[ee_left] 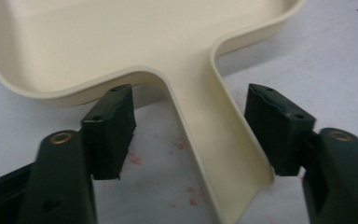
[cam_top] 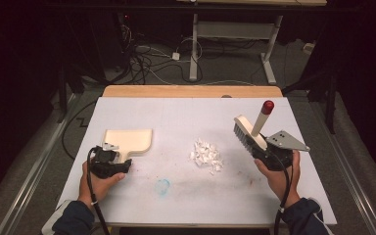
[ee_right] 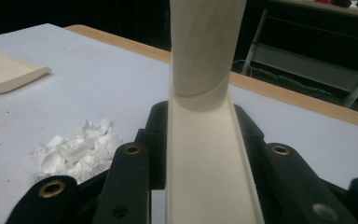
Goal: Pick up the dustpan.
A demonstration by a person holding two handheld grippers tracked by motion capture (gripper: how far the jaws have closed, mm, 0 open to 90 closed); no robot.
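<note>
While the right tool [cam_top: 263, 149] clenches the brush [cam_top: 250, 131] near the surface's [cam_top: 186, 112] right edge, paper scraps [cam_top: 206, 155] lie mid-surface. Left tool [ee_left: 193, 133] straddles the dustpan [ee_left: 135, 42] handle, released.

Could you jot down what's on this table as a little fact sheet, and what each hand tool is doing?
Surface: white table
Mess: pile of white paper scraps, mid-table
Left gripper: jaws open either side of the cream dustpan handle, not clamped
Right gripper: jaws shut on the brush, bristles facing the scraps
Stain: faint blue smudge
</note>
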